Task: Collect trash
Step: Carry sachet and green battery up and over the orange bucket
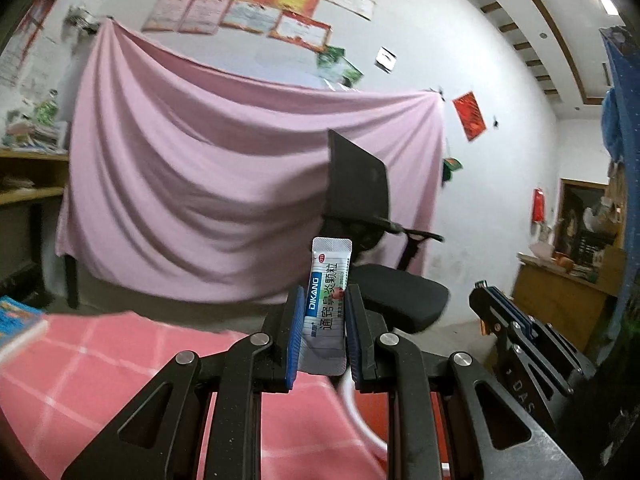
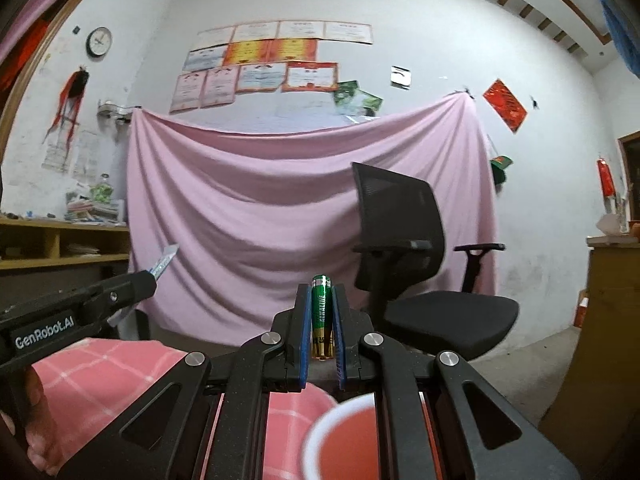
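- The left gripper (image 1: 322, 312) pinches a medicine sachet (image 1: 327, 280) upright, raised above the pink checked tablecloth (image 1: 100, 360).
- The right gripper (image 2: 322, 316) clamps green batteries (image 2: 321, 312).
- Both pieces are picked up; dropping them remains, probably into the red white-rimmed container (image 2: 344, 440) below.

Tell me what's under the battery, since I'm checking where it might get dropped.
Below the battery, held in the right gripper, the white rim of a red container shows beside the pink checked cloth. The gripper's black frame covers much of the container, so its contents can't be seen.
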A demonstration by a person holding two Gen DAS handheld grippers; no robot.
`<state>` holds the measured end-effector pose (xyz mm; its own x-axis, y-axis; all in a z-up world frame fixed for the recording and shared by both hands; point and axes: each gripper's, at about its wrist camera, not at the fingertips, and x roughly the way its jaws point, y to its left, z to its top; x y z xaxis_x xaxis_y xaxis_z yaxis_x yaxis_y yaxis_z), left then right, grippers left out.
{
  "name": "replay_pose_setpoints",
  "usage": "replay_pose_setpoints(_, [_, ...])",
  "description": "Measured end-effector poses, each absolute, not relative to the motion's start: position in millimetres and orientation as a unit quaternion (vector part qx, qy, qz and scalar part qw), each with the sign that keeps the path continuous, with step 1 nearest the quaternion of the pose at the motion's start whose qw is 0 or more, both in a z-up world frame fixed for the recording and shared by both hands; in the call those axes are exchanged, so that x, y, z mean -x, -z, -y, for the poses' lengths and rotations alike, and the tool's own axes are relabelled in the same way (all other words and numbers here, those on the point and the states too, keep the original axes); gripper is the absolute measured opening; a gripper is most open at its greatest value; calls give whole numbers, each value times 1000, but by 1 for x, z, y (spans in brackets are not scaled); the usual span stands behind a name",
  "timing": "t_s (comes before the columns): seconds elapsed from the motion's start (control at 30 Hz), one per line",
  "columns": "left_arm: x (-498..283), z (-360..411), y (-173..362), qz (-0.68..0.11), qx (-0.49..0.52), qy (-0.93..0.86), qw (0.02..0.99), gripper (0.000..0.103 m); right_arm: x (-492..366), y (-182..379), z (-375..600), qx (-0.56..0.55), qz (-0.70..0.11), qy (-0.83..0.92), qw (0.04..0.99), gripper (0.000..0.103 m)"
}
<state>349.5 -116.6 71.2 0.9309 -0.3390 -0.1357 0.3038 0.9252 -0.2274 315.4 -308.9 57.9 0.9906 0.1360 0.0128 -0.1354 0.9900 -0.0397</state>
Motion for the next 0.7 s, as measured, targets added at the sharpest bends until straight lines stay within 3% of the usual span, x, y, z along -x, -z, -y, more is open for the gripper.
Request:
replay_pose_setpoints(0.33, [-372,182,-60,-157,127,224,953,17,-314,-43,370,-8,-27,-34,999,8])
replay_pose_setpoints(0.7, [-380,222,-37,-221,75,249,940,17,-325,-23,420,-78,-82,-9,994,8])
